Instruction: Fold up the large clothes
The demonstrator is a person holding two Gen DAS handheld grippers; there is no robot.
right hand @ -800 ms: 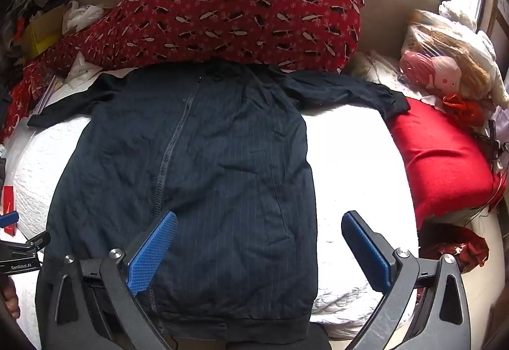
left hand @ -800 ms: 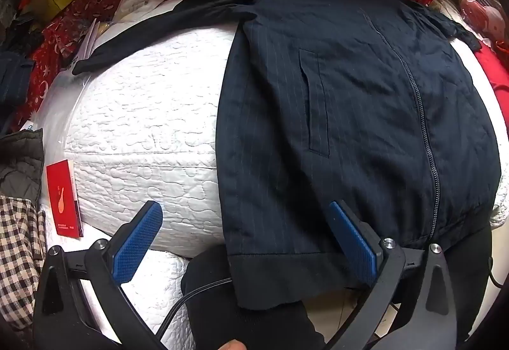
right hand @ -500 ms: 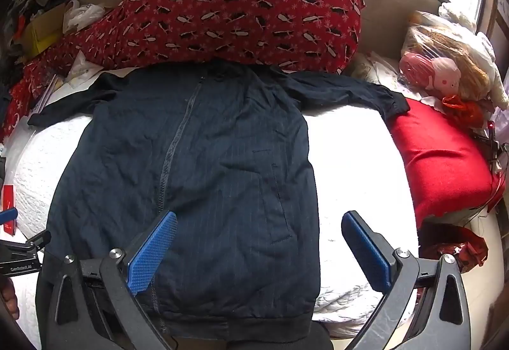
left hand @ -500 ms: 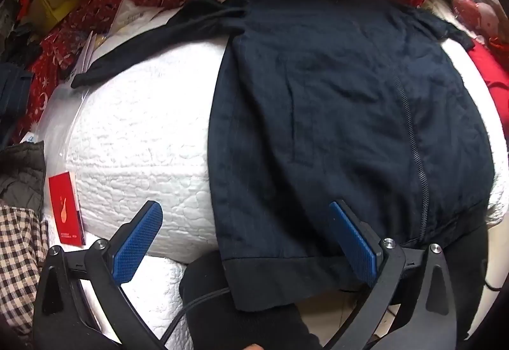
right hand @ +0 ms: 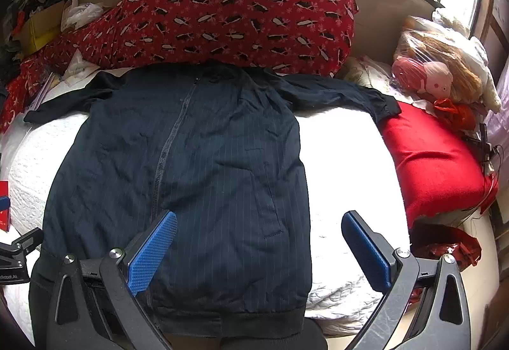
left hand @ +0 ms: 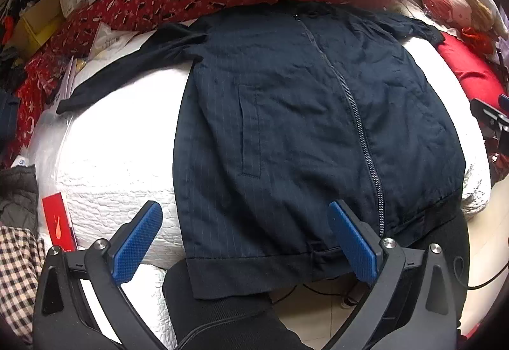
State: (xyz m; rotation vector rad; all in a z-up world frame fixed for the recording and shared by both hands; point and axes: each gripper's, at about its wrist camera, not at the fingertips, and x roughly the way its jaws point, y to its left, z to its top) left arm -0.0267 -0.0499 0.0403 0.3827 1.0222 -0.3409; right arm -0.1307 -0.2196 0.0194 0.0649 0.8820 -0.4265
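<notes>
While both tools (left hand: 245, 241) (right hand: 259, 249) gape empty, red quilt (right hand: 238, 22) crowds jacket (right hand: 191, 165) collar

Left gripper (left hand: 245, 238) has pulled back and swung right since a moment ago, so the whole jacket (left hand: 302, 127) up to its collar now shows, hem still between its open fingers.

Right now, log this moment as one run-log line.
stage: pre-grasp | jacket: flat, zipped, sleeves spread on white quilt | left gripper: open over left hem | right gripper: open over right hem | folds: none
</notes>
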